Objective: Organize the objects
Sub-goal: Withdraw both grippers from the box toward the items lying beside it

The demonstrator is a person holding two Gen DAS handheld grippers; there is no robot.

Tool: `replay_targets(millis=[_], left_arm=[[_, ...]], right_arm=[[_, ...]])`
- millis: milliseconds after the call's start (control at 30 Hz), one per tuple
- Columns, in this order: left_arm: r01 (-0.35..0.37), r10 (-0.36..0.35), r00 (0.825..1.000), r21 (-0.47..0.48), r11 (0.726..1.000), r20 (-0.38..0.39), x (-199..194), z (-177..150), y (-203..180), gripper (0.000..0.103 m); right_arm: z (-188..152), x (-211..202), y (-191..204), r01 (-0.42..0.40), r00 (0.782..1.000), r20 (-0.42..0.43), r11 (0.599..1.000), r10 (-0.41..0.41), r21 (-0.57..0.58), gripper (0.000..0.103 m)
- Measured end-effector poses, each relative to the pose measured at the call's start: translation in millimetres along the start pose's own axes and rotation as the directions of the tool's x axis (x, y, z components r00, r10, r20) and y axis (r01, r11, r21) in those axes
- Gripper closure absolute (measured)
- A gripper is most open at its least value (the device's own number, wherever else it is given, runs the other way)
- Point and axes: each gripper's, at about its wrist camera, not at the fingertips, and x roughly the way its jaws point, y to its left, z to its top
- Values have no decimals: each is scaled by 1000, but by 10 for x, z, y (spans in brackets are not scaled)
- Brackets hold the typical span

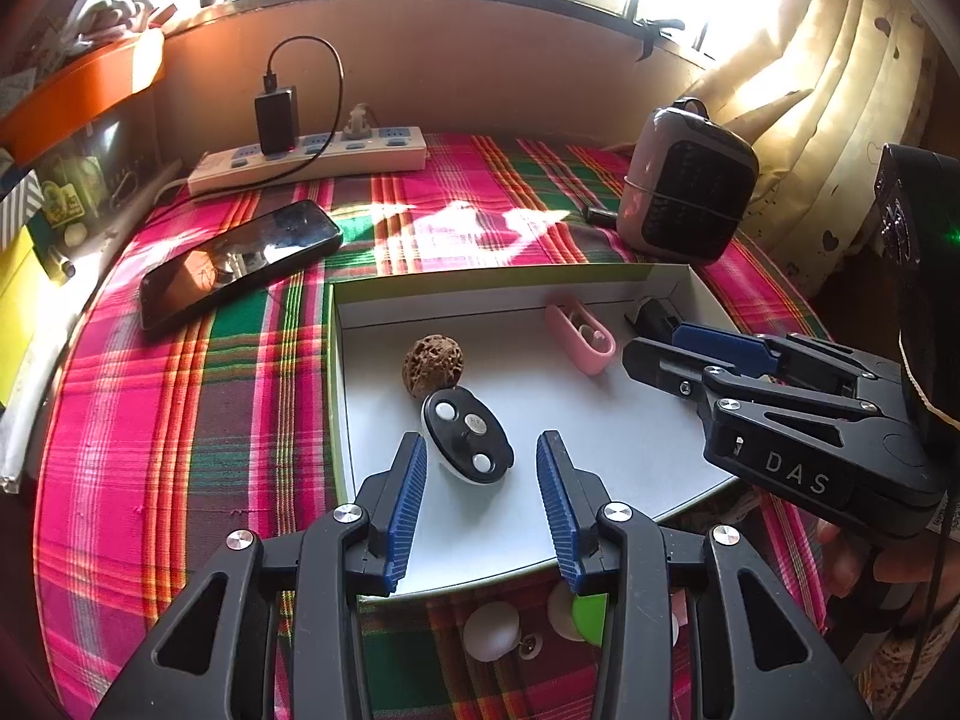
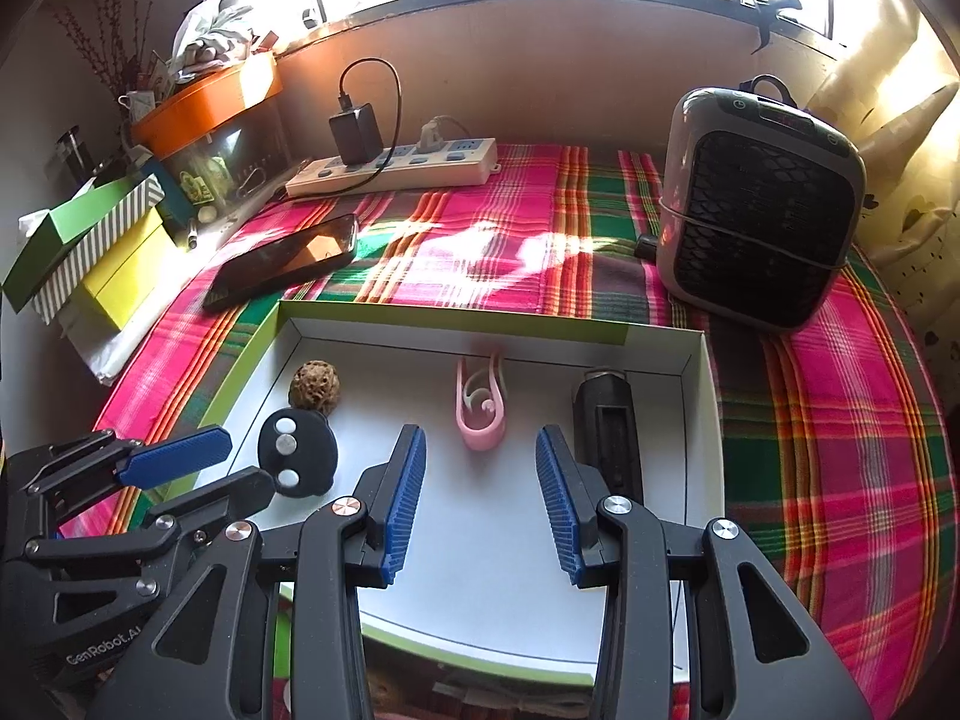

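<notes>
Both tools hung open and empty over the tray [image 1: 336, 372] on the plaid bench [image 1: 180, 420]. The left tool [image 1: 480, 480] stood just short of the black disc [image 1: 468, 444], which lay tilted beside the walnut [image 1: 433, 365]. A careless close could have tipped the disc or knocked the walnut rolling. The right tool [image 2: 480, 480] faced the pink clip [image 2: 480, 408], whose long axis ran away from the camera, rounded end nearest. The black bar [image 2: 606, 438] lay parallel, near the right wall. Small white pieces [image 1: 492, 630] waited outside the tray.
</notes>
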Motion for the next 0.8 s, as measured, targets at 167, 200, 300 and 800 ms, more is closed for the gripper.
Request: replay_targets(millis=[167, 200, 300, 800], left_arm=[[0, 0, 1000, -10, 1000, 10, -82, -47, 21, 66], [1, -1, 1000, -11, 1000, 10, -90, -57, 23, 66], [-1, 2, 1000, -15, 1000, 17, -131, -86, 22, 66], [12, -10, 999, -40, 999, 38, -355, -329, 75, 66]], right_arm=[[-65, -75, -6, 1, 1000, 5, 1000, -1, 1, 63], [-71, -89, -6, 1, 1000, 8, 1000, -1, 1, 63], [-107, -137, -18, 0, 1000, 13, 1000, 0, 6, 63], [-420, -481, -31, -1, 999, 48, 1000, 2, -21, 63]])
